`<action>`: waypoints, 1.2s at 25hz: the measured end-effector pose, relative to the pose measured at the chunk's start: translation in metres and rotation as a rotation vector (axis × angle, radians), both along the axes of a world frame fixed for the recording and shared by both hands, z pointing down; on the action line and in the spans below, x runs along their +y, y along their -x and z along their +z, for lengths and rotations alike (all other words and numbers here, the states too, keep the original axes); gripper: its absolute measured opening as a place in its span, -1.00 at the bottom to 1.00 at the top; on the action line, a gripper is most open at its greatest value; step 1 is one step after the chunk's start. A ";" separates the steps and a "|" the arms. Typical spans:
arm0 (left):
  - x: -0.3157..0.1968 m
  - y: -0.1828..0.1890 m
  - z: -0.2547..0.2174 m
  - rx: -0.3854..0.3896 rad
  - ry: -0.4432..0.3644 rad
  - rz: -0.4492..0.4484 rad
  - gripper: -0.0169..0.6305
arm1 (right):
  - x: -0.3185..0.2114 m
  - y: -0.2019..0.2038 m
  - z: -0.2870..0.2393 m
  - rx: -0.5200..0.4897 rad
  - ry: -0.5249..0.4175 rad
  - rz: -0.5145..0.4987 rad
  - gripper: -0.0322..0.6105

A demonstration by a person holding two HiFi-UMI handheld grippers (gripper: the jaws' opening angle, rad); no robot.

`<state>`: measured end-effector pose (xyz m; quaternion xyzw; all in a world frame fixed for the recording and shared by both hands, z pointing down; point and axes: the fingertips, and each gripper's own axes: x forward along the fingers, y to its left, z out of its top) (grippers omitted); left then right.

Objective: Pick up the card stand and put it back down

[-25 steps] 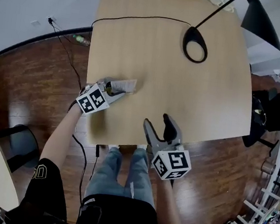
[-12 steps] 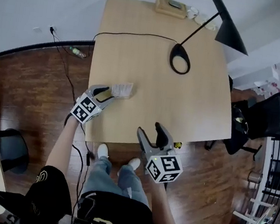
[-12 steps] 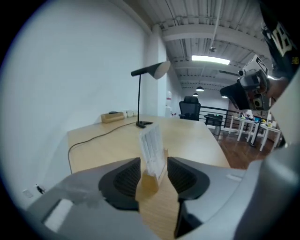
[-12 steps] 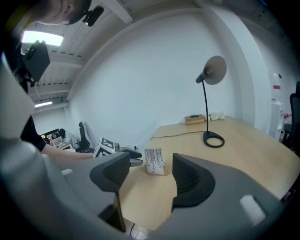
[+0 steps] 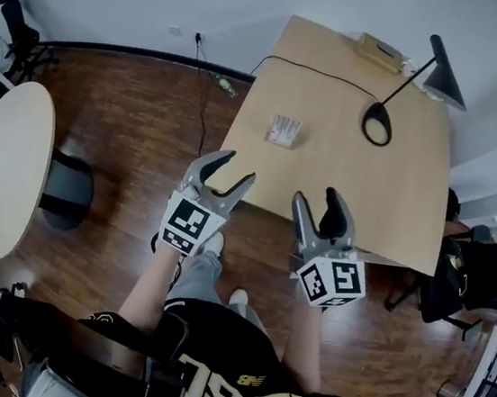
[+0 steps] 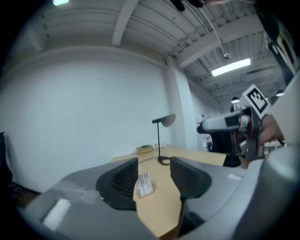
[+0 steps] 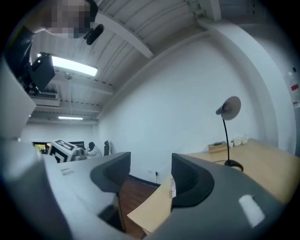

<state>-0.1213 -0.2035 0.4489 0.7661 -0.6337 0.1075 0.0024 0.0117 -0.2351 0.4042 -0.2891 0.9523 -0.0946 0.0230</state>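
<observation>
The card stand (image 5: 285, 131), a small clear holder with a white card, stands alone on the wooden table (image 5: 342, 178). My left gripper (image 5: 237, 168) hangs in the air over the table's near left edge, well short of the stand. Its jaws have just been opening, and nothing is between them. In the left gripper view the card stand (image 6: 144, 183) shows far off through the gap of the left gripper (image 6: 154, 176). My right gripper (image 5: 315, 197) is held beside it at the near edge. In the right gripper view the right gripper (image 7: 151, 180) has its jaws apart and empty.
A black desk lamp (image 5: 377, 125) and a small box (image 5: 380, 50) are at the table's far side, with a black cable (image 5: 320, 71) running across it. A round table (image 5: 7, 166) stands to the left, a dark chair (image 5: 484, 270) to the right. The person's legs are below the grippers.
The left gripper let go of the card stand and drew back from it. Both grippers rose and pulled away from the table. The head view now looks from higher and farther off.
</observation>
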 end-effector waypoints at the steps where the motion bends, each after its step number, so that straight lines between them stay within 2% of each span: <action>1: 0.020 -0.009 -0.020 0.044 -0.050 -0.049 -0.25 | 0.011 -0.008 -0.009 -0.012 -0.028 -0.003 -0.03; 3: 0.054 -0.032 -0.044 0.119 -0.122 -0.110 -0.25 | 0.032 -0.025 -0.014 -0.026 -0.041 -0.015 -0.02; 5: 0.075 -0.053 -0.060 0.147 -0.161 -0.137 -0.22 | 0.049 -0.039 -0.014 -0.043 -0.019 -0.026 -0.01; 9: 0.095 -0.074 -0.080 0.109 -0.203 -0.122 -0.09 | 0.071 -0.062 -0.029 -0.006 -0.061 -0.007 0.04; 13: 0.116 -0.072 -0.078 0.112 -0.207 -0.106 -0.03 | 0.095 -0.069 -0.027 0.058 -0.078 0.042 0.21; 16: 0.136 -0.062 -0.071 0.103 -0.189 -0.099 0.00 | 0.112 -0.053 -0.025 0.090 -0.095 0.059 0.36; 23: 0.160 -0.026 -0.076 0.065 -0.194 -0.133 0.00 | 0.142 0.000 -0.041 0.117 -0.155 0.036 0.37; 30: 0.166 -0.014 -0.075 0.064 -0.183 -0.124 0.00 | 0.156 0.020 -0.043 0.123 -0.167 0.023 0.37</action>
